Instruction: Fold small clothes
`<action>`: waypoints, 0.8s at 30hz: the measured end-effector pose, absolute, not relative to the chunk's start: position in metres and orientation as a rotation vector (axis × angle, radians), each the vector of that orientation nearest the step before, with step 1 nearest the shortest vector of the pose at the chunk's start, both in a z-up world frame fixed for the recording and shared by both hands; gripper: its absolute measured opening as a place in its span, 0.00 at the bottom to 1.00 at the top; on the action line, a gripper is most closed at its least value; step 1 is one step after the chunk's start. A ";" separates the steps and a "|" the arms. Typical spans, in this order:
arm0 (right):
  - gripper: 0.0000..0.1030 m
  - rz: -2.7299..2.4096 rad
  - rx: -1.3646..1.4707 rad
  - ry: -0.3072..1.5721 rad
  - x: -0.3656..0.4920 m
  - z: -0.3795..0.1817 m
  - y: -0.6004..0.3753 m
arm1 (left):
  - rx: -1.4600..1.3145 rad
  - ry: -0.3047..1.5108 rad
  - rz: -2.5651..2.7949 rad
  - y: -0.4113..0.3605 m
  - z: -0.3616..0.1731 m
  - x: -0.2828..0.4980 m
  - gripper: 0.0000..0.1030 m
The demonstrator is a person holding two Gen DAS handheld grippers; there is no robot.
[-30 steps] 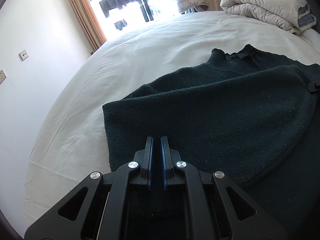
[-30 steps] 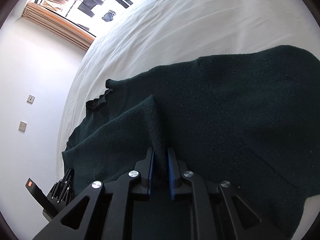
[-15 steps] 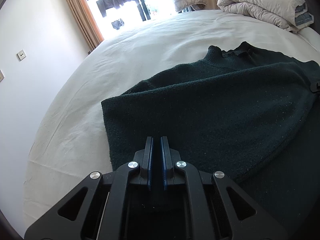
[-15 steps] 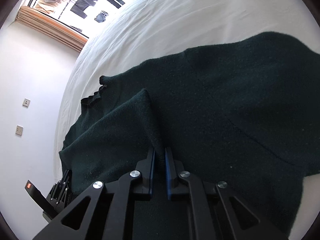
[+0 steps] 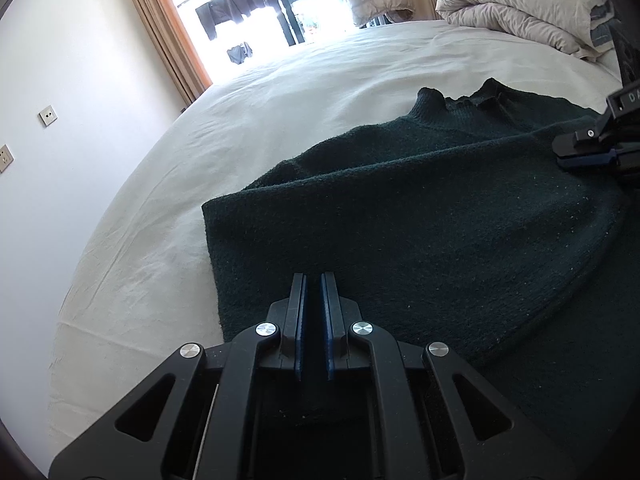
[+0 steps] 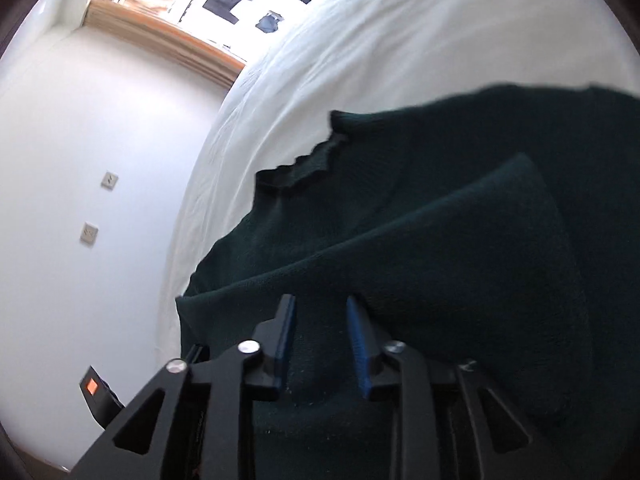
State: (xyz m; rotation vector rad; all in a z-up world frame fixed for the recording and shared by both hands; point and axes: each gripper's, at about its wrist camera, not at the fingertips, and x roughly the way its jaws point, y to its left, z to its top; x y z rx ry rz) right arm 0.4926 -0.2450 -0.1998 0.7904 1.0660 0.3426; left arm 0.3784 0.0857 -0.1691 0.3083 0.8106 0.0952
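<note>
Both cameras sit just behind their own fingers, looking forward and down along them, close over a dark green sweater (image 5: pixel 420 216) on a white bed (image 5: pixel 280 92). The left view faces a bright window (image 5: pixel 256 4); the right view (tilted, blurred) shares the sweater's collar, window and wall sockets (image 6: pixel 98 206).

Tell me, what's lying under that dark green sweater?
A white bed sheet shows around the sweater, which lies on it. Anything directly beneath the folded knit is covered and cannot be seen.
</note>
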 end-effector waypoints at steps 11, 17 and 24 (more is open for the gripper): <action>0.52 -0.131 0.914 0.687 0.361 -0.145 -0.478 | 0.309 0.805 0.101 0.088 -0.168 0.376 0.07; 0.66 -0.308 1.126 0.580 0.256 -0.144 -0.587 | 0.282 0.812 0.107 0.085 -0.154 0.371 0.07; 0.50 -0.416 1.340 0.463 0.201 -0.176 -0.636 | 0.052 0.770 -0.062 0.052 -0.122 0.337 0.07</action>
